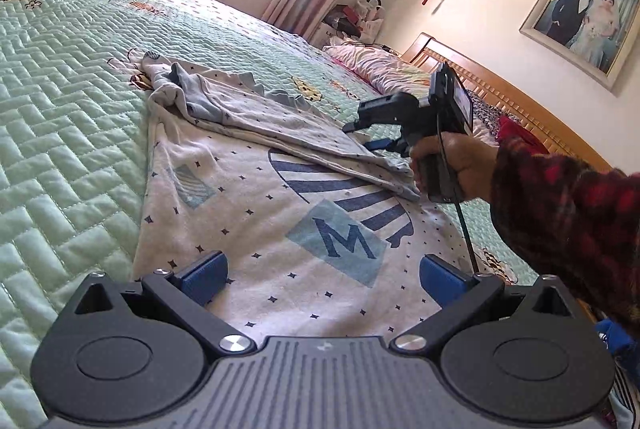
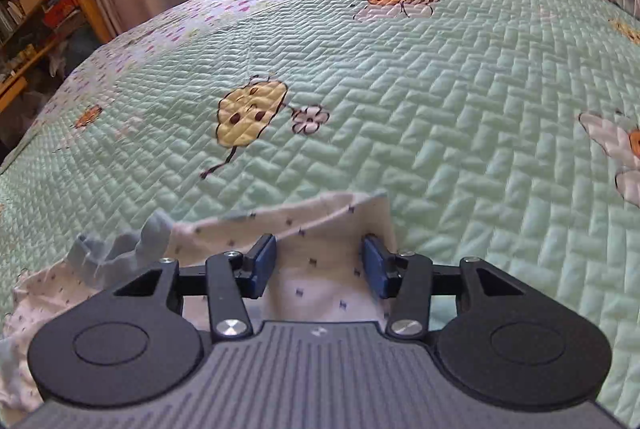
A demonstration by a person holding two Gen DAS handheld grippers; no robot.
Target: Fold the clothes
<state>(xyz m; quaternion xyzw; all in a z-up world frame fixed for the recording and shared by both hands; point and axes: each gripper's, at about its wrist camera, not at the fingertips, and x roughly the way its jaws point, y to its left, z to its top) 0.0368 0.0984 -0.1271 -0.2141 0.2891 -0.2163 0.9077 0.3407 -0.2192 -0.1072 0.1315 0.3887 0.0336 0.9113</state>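
At the bottom of the left wrist view the left gripper (image 1: 322,275) hovers over the near end of a white garment (image 1: 248,213), its blue pads (image 1: 204,273) spread wide with nothing between them. The garment lies flat on a green quilted bedspread (image 1: 60,109), its long axis running from the lower centre of the frame up toward the upper left. It is dotted with small dark stars and carries curved navy stripes and a pale blue patch with the letter "M" (image 1: 340,235). One side panel is folded over along that axis, ending in a bunched sleeve (image 1: 172,81) at the far end.

At the right of the frame a hand (image 1: 452,165) in a red plaid sleeve (image 1: 568,213) holds the right gripper (image 1: 370,135) at the edge of the folded panel. In the right wrist view its fingers (image 2: 262,263) are partly apart, straddling the cloth's edge without gripping it.

Beyond, a pillow (image 1: 372,67) lies at the headboard, below a framed portrait (image 1: 582,15).
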